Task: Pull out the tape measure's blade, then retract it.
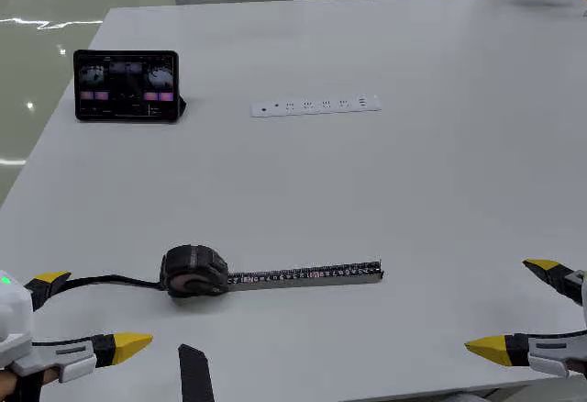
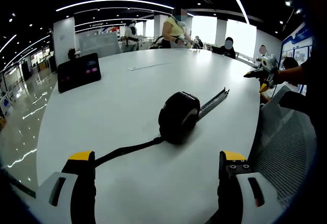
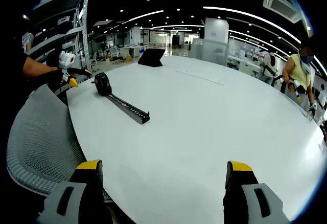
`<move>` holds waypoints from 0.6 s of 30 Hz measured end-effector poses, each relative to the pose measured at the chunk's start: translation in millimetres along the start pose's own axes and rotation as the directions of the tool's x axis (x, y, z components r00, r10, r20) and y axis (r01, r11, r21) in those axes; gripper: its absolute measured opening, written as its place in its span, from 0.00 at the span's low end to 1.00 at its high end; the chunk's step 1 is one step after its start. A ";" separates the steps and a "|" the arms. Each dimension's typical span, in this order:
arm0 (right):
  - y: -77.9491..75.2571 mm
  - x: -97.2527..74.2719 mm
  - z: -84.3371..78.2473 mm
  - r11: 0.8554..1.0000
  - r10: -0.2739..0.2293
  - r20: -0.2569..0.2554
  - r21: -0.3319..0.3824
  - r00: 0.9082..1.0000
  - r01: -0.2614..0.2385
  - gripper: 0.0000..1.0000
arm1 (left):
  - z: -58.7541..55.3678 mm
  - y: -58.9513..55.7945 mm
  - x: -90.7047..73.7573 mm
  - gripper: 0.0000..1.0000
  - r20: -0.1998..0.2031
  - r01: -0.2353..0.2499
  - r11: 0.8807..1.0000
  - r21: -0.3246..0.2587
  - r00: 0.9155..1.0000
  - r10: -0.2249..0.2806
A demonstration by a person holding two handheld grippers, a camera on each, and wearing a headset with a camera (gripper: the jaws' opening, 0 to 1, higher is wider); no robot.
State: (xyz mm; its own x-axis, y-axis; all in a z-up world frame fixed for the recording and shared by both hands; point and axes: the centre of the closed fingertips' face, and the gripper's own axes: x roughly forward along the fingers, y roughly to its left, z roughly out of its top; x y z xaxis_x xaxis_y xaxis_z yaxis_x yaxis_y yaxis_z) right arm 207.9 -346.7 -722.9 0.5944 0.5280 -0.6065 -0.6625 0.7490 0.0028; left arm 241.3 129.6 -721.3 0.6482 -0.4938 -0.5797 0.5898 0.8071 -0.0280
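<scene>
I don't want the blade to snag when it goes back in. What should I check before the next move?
1. Blade out of the case, flat on the table: ok.
2. Nothing lying on the blade: ok.
3. Left gripper open, holding nothing: ok.
4. Right gripper open, holding nothing: ok.
5. Strap free of the left gripper's fingers: cannot tell.
6. Blade lock: cannot tell.

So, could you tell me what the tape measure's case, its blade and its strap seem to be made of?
The case looks like matte black rubberised plastic: dull, textured, no glare. The blade seems thin coated metal, since it lies straight and flat with printed marks. The strap is probably woven fabric or cord; it lies limp and curved.
</scene>
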 end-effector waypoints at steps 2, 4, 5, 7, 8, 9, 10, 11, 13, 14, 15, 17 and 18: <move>-1.1 0.2 -2.7 1.000 -0.006 -0.013 -0.008 1.000 0.006 0.99 | -1.2 -0.8 -0.7 0.99 -0.003 0.005 1.000 -0.004 1.000 -0.005; -0.6 0.4 -3.3 1.000 -0.003 -0.014 -0.008 1.000 0.002 0.99 | -3.1 -1.0 -1.0 0.99 -0.007 0.008 1.000 -0.006 1.000 -0.008; -0.6 0.6 -3.4 1.000 -0.002 -0.015 -0.009 1.000 0.002 0.99 | -3.9 -1.2 -1.1 0.99 -0.010 0.009 1.000 -0.006 1.000 -0.009; -1.2 0.8 -3.4 1.000 -0.004 -0.017 -0.014 1.000 0.003 0.99 | -4.6 -2.2 -1.0 0.99 -0.010 0.012 1.000 -0.010 1.000 -0.012; -1.3 0.9 -2.4 1.000 -0.004 -0.014 -0.012 1.000 0.004 0.99 | -4.7 -2.7 -1.0 0.99 -0.011 0.014 1.000 -0.009 1.000 -0.014; -1.5 1.0 -1.9 1.000 -0.004 -0.012 -0.012 1.000 0.004 0.99 | -4.8 -2.9 -0.9 0.99 -0.012 0.014 1.000 -0.008 1.000 -0.015; -1.7 1.1 -1.8 1.000 -0.004 -0.011 -0.011 1.000 0.004 0.99 | -4.5 -3.4 -0.9 0.99 -0.011 0.016 1.000 -0.008 1.000 -0.017; -2.1 1.1 -1.5 1.000 -0.006 -0.011 -0.013 1.000 0.006 0.99 | -4.0 -4.2 -0.7 0.99 -0.009 0.020 1.000 -0.010 1.000 -0.021; -2.8 1.4 -1.8 1.000 -0.007 -0.014 -0.012 1.000 0.007 0.99 | -4.2 -4.9 -0.6 0.99 -0.012 0.022 1.000 -0.011 1.000 -0.022; -3.1 1.6 -1.7 1.000 -0.007 -0.014 -0.011 1.000 0.007 0.99 | -4.8 -5.1 -0.5 0.99 -0.015 0.023 1.000 -0.011 1.000 -0.023; -3.3 1.7 -1.6 1.000 -0.008 -0.014 -0.008 1.000 0.008 0.99 | -5.7 -5.9 -0.4 0.99 -0.019 0.028 1.000 -0.014 0.999 -0.028; -3.7 1.7 -1.1 1.000 -0.009 -0.011 -0.006 1.000 0.009 0.99 | -6.2 -6.3 -0.1 0.99 -0.019 0.030 0.999 -0.016 0.999 -0.031; -3.9 1.4 -1.3 1.000 -0.010 -0.011 -0.004 1.000 0.010 0.99 | -6.8 -6.5 -0.2 0.99 -0.022 0.031 0.999 -0.016 0.999 -0.031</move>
State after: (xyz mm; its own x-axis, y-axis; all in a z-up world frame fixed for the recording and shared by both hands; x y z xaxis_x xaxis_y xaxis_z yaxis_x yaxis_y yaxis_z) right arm 210.7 -349.4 -724.8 0.5959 0.5160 -0.6154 -0.6584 0.7526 -0.0064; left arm 234.0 126.7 -726.5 0.6191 -0.5113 -0.5961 0.6013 0.7969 -0.0591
